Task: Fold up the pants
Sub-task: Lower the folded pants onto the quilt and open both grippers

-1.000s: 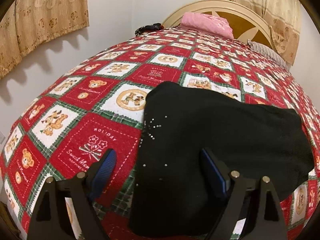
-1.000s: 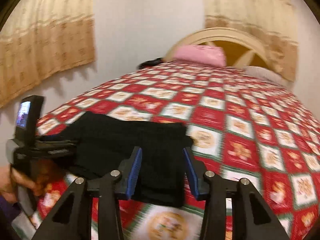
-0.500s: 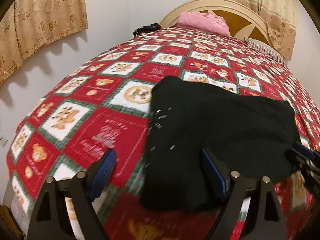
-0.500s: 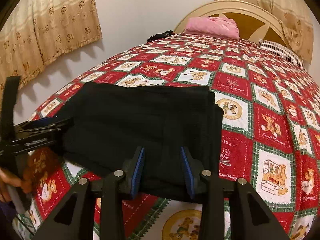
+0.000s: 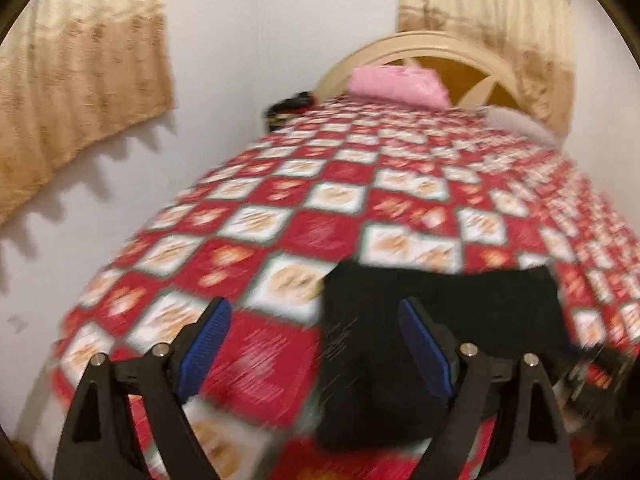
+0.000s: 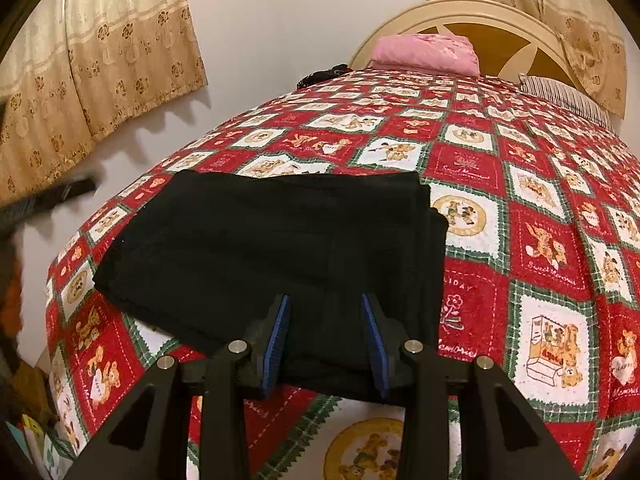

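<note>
The black pants (image 6: 272, 240) lie folded into a flat rectangle on the red patchwork bedspread (image 6: 540, 248). My right gripper (image 6: 326, 316) is open, its blue pads over the near edge of the pants, holding nothing. In the blurred left wrist view the pants (image 5: 440, 320) lie ahead and to the right. My left gripper (image 5: 316, 330) is wide open and empty over the pants' left edge and the bedspread (image 5: 260, 352). The right gripper shows faintly at the right edge of the left wrist view (image 5: 600, 360).
A pink pillow (image 6: 426, 53) and a striped pillow (image 6: 564, 94) lie by the cream headboard (image 6: 480, 12). A dark item (image 6: 320, 76) sits at the bed's far left corner. Beige curtains (image 6: 100, 60) hang on the left wall. The bed's left edge drops to clutter on the floor (image 6: 28, 420).
The left gripper has pulled back and up from the pants, its view now blurred. The right gripper has shifted slightly and stays open over the pants' near edge.
</note>
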### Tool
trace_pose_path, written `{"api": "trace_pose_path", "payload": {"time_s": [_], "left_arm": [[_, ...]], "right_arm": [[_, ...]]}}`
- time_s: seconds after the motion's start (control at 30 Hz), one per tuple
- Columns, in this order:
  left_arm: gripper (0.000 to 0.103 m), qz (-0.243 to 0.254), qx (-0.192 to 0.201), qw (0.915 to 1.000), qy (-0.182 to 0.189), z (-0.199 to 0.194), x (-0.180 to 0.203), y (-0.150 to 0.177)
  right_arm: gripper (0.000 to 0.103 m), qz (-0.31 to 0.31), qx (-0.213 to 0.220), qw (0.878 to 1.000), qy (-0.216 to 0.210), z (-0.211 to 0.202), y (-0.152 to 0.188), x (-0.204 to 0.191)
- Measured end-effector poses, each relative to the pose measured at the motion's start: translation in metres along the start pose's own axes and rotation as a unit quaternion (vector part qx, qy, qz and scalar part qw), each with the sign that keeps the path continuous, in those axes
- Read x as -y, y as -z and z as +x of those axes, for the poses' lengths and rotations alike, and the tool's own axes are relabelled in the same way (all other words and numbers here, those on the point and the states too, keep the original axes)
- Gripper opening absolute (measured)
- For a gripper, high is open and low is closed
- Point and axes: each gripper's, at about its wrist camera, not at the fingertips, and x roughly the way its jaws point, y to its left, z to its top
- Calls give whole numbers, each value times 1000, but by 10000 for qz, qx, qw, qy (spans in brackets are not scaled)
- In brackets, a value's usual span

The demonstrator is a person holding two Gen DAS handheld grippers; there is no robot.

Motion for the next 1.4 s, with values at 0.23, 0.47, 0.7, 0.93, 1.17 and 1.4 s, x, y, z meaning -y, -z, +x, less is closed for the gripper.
{"api": "trace_pose_path", "payload": {"time_s": [0.23, 0.47, 0.7, 0.93, 1.17, 1.4], "left_arm": [[77, -627, -1174, 9900, 459, 89, 12, -11], [99, -1005, -1849, 9772, 277, 122, 1, 0], [103, -1179, -1748, 9773, 203, 105, -9, 2], [103, -931, -1139, 9891, -75, 60, -19, 6], [103, -707, -1257, 9893, -236, 49, -14, 25], [103, -181, -394, 9968, -666, -5, 16, 34]], "right_arm": [[39, -57, -5, 10000, 62, 0, 0, -1], [39, -25, 1, 10000, 15, 0, 0, 0], [39, 453, 545, 9974, -160, -32, -3, 22], [39, 297, -188, 9975, 605, 23, -54, 41], [74, 918, -363, 9922, 755, 38, -56, 76], [75, 1656, 371, 9852, 224, -53, -22, 69]]}}
